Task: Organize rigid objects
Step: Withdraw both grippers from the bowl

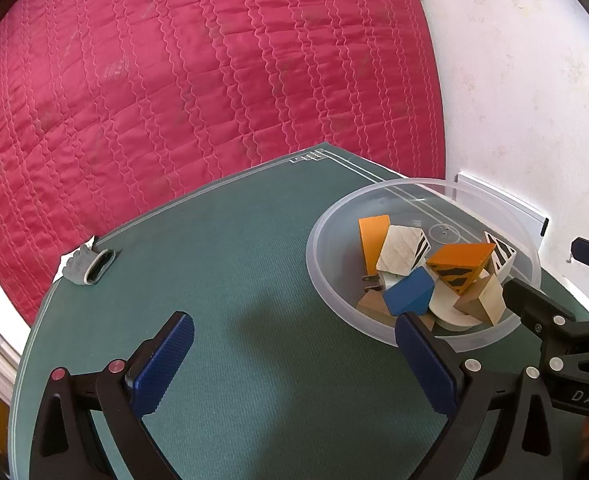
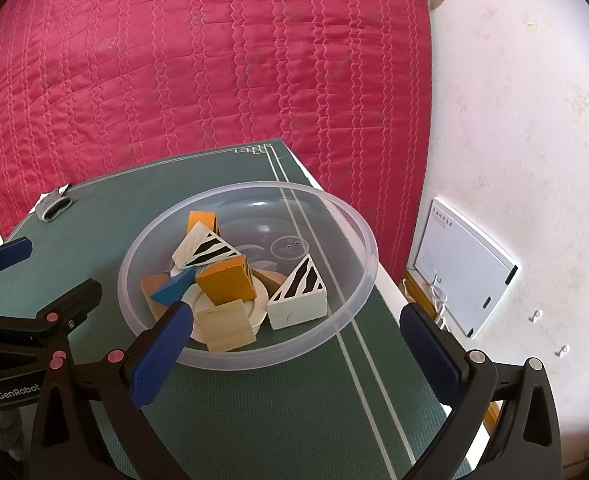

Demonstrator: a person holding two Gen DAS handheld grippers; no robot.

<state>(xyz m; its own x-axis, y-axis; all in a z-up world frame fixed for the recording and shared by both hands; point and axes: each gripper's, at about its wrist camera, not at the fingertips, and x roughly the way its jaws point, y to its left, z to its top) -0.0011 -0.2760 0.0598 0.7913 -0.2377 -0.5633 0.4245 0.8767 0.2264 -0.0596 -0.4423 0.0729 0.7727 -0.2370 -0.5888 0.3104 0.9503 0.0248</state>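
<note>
A clear plastic bowl (image 1: 530,280) (image 2: 354,280) rests on the green mat (image 1: 234,264) (image 2: 254,408). Inside it lie several wooden blocks: an orange block (image 1: 372,240) (image 2: 226,282), a blue wedge (image 1: 410,292) (image 2: 172,286), zebra-striped white wedges (image 2: 300,292) (image 1: 398,254) and a plain wood block (image 2: 224,322) (image 1: 482,300). My left gripper (image 1: 294,342) is open over bare mat, left of the bowl, with nothing between its fingers. My right gripper (image 2: 296,334) is open at the bowl's near rim, its left fingertip (image 2: 174,320) over the bowl's edge.
A small grey sleeve-like object (image 1: 90,266) (image 2: 54,206) lies at the mat's far left edge. A quilted red bedspread (image 1: 194,72) fills the background. A white wall (image 2: 514,120) with a white panel (image 2: 466,272) stands to the right.
</note>
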